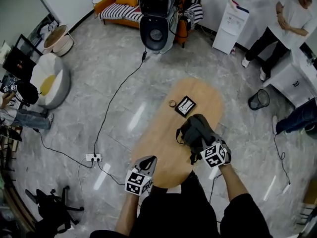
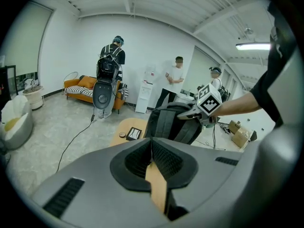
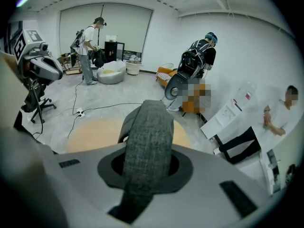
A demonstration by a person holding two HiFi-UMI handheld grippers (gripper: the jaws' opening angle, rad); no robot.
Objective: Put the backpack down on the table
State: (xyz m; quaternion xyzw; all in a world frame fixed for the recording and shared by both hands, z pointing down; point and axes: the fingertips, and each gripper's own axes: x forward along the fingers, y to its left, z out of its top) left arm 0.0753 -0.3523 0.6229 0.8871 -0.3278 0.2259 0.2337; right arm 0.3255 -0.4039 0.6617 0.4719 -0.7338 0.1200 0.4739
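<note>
Right gripper (image 1: 202, 144): jaws part-closed and clamped on a broad grey strap (image 3: 147, 141) of the backpack (image 1: 195, 130); the strap runs through the jaw gap and fills it.
Left gripper (image 1: 147, 163): jaws drawn together at the tips, nothing between them; only a sliver of tabletop shows through the gap. It sits at the near left edge of the table (image 1: 163, 148), apart from the backpack.
Backpack: grey, upright, over the right half of the oval wooden table, hanging from the right gripper's hold. Its base is hidden, so contact with the tabletop cannot be told.
Other items: black-framed card (image 1: 185, 106) and small ring (image 1: 172, 103) lie just beyond the backpack, side by side.
</note>
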